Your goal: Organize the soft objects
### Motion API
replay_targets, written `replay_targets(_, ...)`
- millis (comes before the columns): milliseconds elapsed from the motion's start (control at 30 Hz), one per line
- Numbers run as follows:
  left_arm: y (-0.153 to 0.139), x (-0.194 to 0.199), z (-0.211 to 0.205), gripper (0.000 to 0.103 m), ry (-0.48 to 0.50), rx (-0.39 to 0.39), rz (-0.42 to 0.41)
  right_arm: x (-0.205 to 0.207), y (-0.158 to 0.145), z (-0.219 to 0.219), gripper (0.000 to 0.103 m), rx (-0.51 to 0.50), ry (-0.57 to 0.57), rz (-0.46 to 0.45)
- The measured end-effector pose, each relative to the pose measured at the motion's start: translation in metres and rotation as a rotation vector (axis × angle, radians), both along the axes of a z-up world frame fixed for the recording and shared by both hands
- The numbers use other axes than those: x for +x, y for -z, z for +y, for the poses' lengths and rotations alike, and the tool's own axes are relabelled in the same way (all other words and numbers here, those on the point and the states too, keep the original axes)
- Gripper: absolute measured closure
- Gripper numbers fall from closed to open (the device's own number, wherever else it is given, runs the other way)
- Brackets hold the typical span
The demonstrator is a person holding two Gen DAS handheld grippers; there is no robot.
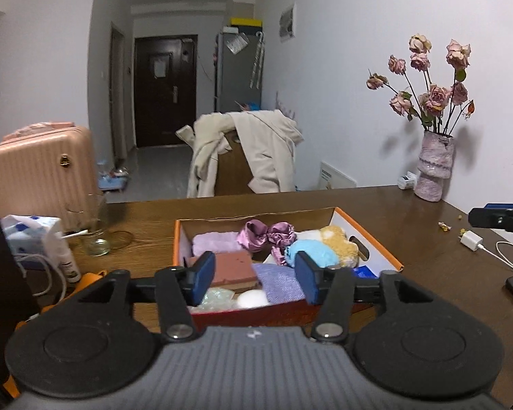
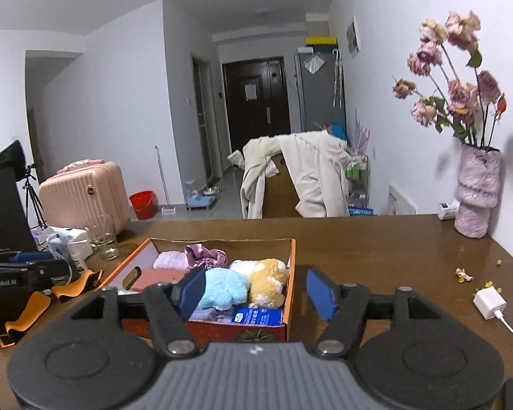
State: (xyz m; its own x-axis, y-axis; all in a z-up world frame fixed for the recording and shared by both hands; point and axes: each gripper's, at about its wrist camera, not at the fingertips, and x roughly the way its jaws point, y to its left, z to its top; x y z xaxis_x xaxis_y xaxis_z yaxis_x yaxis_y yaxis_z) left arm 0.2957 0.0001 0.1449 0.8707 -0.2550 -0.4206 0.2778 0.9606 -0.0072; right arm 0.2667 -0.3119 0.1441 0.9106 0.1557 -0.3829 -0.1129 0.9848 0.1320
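Both grippers hang above the near edge of the brown wooden table point(image 2: 376, 249), and each stands open with nothing between its blue pads. Seen in its own view, the left gripper point(image 1: 254, 278) looks over the near wall of the orange cardboard shoe box point(image 2: 292, 273); the right gripper point(image 2: 256, 290) straddles the box's right near corner. Inside, the soft things lie packed side by side so that each keeps its place: a light blue fluffy plush point(image 2: 222, 288), a yellow and white plush toy point(image 2: 266, 278), a purple satin scrunchie point(image 1: 266, 234), a lilac folded towel point(image 1: 215, 241). Probably the sorting is nearly finished.
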Motion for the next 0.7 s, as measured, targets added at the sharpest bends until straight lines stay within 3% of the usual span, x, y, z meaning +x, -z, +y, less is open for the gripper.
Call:
replay_targets(200, 0.006, -0.038, 0.008, 0.023, -0.019, 0.005, -0.049, -0.033, 0.004, 0.012, 0.025, -0.009, -0.015, -0.056)
replay_targets(300, 0.011, -0.058, 0.013, 0.019, -0.032, 0.005, -0.078, -0.05, 0.011, 0.019, 0.018, 0.004, -0.029, -0.083)
replay_targets(700, 0.037, -0.153, 0.022, 0.0, -0.065, -0.002, -0.165, -0.126, 0.049, 0.056, 0.015, 0.025, -0.059, -0.126)
